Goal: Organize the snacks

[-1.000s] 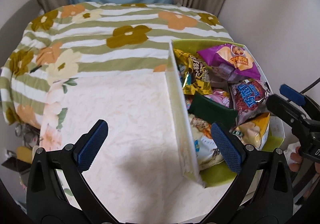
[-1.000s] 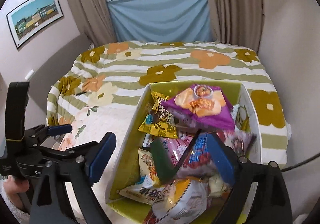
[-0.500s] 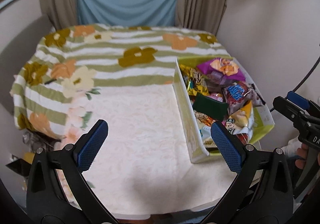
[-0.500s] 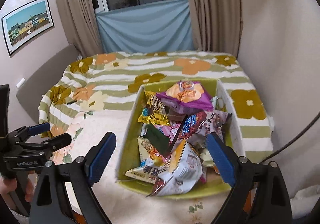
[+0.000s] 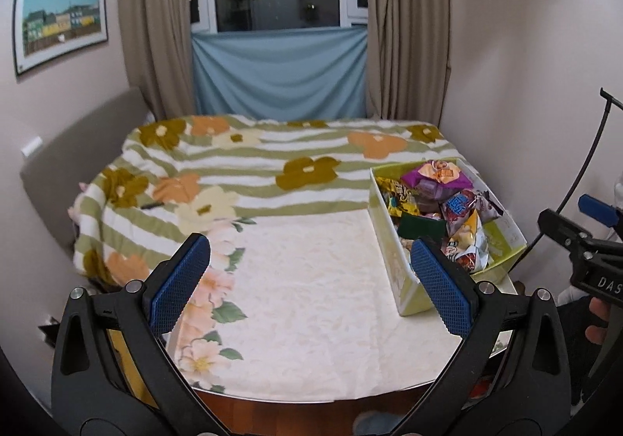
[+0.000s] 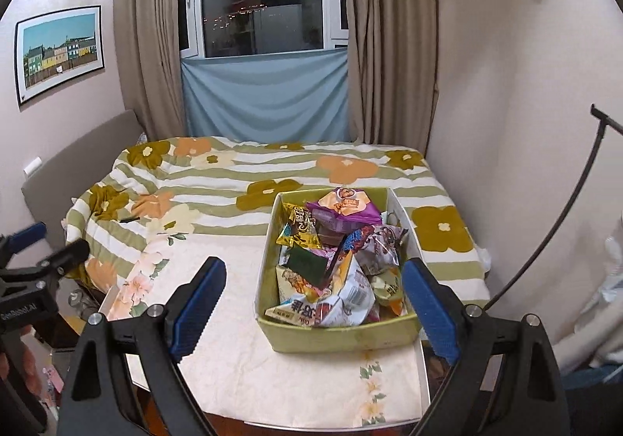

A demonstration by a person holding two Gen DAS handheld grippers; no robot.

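A light green box [image 6: 342, 334] full of snack packets stands on the white tablecloth; it also shows at the right in the left wrist view [image 5: 393, 241]. On top lie a purple bag [image 6: 344, 208], a yellow packet [image 6: 298, 229] and a dark green packet [image 6: 307, 262]. My left gripper [image 5: 311, 284] is open and empty, above the table's near edge, left of the box. My right gripper [image 6: 313, 311] is open and empty, held back in front of the box.
A bed with a green-striped floral blanket [image 5: 253, 159] lies beyond the table. The wall [image 6: 525, 124] is close on the right. The table's front edge [image 5: 311, 397] is near me. A black cable [image 6: 564, 222] hangs at the right.
Both grippers have pulled back and up from the box, so the whole table, bed and window now show. The snacks in the box have not moved.
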